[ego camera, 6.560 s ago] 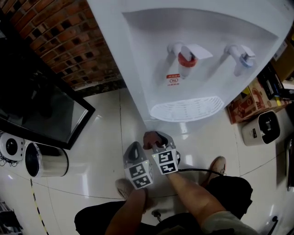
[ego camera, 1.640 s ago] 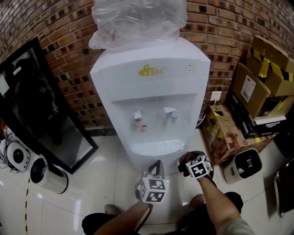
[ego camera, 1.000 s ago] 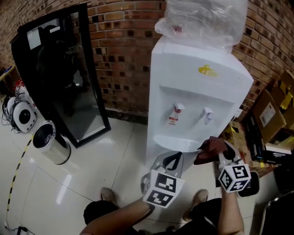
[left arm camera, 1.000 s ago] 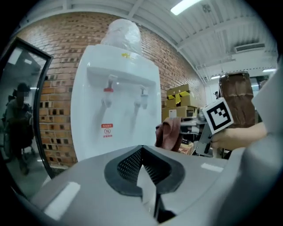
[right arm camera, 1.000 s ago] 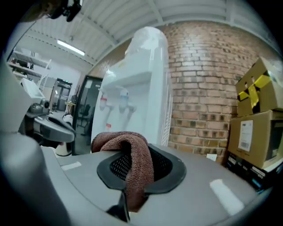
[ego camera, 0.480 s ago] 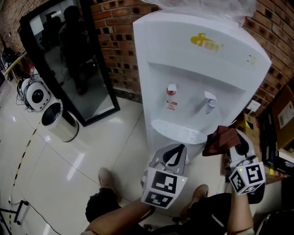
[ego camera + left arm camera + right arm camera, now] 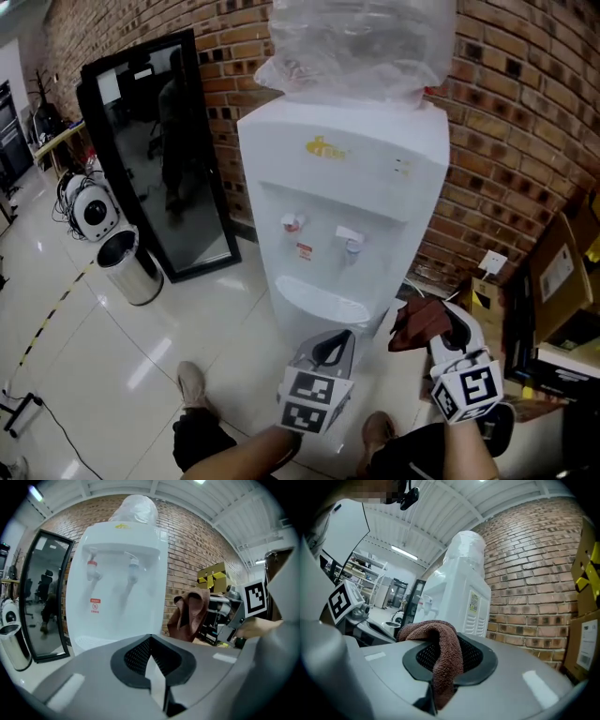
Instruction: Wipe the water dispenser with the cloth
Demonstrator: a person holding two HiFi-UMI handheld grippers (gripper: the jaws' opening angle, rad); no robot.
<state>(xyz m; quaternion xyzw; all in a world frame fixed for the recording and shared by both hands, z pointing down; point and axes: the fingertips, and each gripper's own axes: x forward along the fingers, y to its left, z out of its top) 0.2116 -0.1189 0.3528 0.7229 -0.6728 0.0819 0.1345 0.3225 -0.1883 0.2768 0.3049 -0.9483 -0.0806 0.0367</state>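
**Surroundings.**
- Water dispenser [image 7: 347, 197]: white, upright on the tiled floor [image 7: 94, 375], back against the brick wall [image 7: 525, 141].
- Bottle [image 7: 361, 42] on top of it, wrapped in clear plastic.
- Red tap [image 7: 292, 223] and blue tap [image 7: 350, 239] side by side in the front recess, above the drip tray [image 7: 319, 300].
- Tall black-framed mirror [image 7: 159, 159] leaned on the wall to the left of the dispenser.
- Metal bin [image 7: 131, 267] stood on the floor at the mirror's foot, with a round white appliance [image 7: 94, 211] just beside it.
- Cardboard boxes [image 7: 553, 272] stacked along the wall at the right.
- Wall socket [image 7: 490, 263] low on the bricks between the boxes and the dispenser.
- Nothing stood between either tool and the dispenser's front.

**Cloth.** Brown cloth [image 7: 419, 323], bunched and drooping. It was held in the air at the dispenser's lower right front corner, near the casing but apart from it.

**Right hand-held gripper** [image 7: 441, 323]. Raised roughly level and aimed along the dispenser's right side. Its jaws were clamped on a fold of the cloth, which draped over the pads in the right gripper view.

**Left hand-held gripper** [image 7: 335, 339]. Held low in front of the drip tray, tilted slightly downward and pointed at the dispenser. Its jaws were closed together with nothing between them, and it was clear of the casing. In its own view, the other tool and the cloth hung to the right.
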